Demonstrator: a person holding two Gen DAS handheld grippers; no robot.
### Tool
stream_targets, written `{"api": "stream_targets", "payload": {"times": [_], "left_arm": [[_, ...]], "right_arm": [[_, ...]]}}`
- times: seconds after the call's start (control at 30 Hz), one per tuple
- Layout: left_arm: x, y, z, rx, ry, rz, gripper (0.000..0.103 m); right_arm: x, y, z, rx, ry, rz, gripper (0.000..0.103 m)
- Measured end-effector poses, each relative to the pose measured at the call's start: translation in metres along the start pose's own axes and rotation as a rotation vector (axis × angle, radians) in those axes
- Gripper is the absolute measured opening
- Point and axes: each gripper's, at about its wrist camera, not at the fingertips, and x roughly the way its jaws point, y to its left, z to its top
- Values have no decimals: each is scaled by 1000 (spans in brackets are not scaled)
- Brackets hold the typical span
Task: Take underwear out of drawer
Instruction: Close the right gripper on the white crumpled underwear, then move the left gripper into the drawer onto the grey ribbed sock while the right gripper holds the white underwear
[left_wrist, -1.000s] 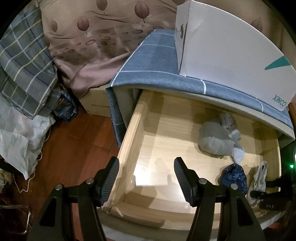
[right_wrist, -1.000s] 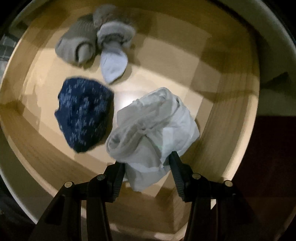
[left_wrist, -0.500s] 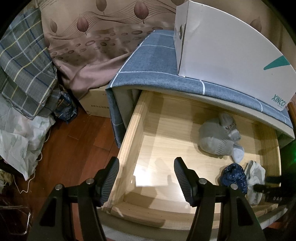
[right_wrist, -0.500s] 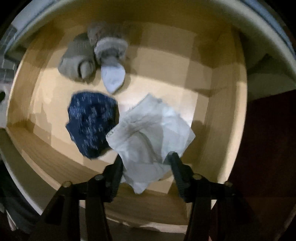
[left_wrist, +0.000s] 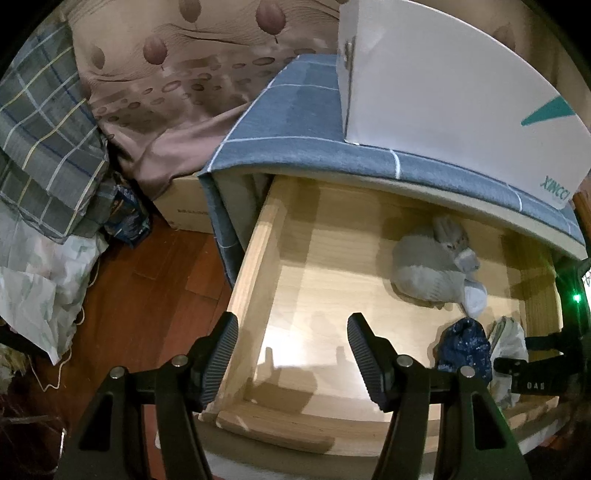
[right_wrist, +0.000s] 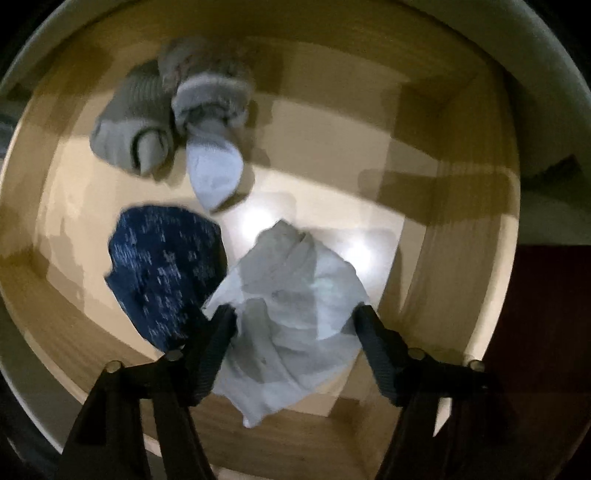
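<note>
Nearest in the right wrist view, the right tongs (right_wrist: 293, 345) pointed down into the open wooden drawer (right_wrist: 436, 258). Their jaws had just been opening and stood apart, with the pale white underwear (right_wrist: 295, 295) lying crumpled between them; the pads looked to rest at its edges rather than pinch it. The underwear lay on the drawer floor near the front right corner. Touching its left edge was 1 dark blue speckled garment (right_wrist: 166, 269). Farther in, toward the back left, lay 1 bundle of grey socks (right_wrist: 147, 118) with 1 light blue-white sock toe (right_wrist: 214, 173) sticking out toward the blue garment. This view was dim and motion-blurred.

In the left wrist view, the left tongs (left_wrist: 291, 354) hung wide open and empty over the drawer's front left corner, its left wall (left_wrist: 258, 266) running between the 2 fingers. The drawer's left half was bare wood; all contents sat at the right.

Above the drawer, a blue-grey cloth with white grid lines (left_wrist: 295, 110) covered the cabinet top and draped down its side. On it stood 1 white cardboard box (left_wrist: 443, 92) bearing a teal triangle and teal lettering, seen inverted, roughly "XINCO".

Left of the cabinet: red-brown wooden floor (left_wrist: 147, 295), 1 carton (left_wrist: 188, 210) under a brown patterned fabric (left_wrist: 184, 81), a grey plaid fabric (left_wrist: 48, 147), and crumpled white material (left_wrist: 40, 295).
</note>
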Motion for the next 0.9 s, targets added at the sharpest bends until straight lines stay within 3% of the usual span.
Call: {"api": "stream_targets", "payload": {"times": [0.27, 0.5, 0.67, 0.8, 0.9], "left_arm": [[6, -13, -1, 66, 42, -29, 63], [11, -34, -4, 218, 97, -117, 63], [6, -50, -3, 410, 53, -91, 63], [6, -69, -6, 613, -51, 15, 63], [16, -83, -9, 736, -77, 53, 63]], "right_arm": [[11, 9, -1, -29, 37, 15, 60], [10, 9, -21, 12, 23, 33, 59], [11, 5, -43, 23, 11, 42, 59], [10, 5, -44, 24, 10, 43, 59], [1, 2, -42, 23, 10, 44, 59]]}}
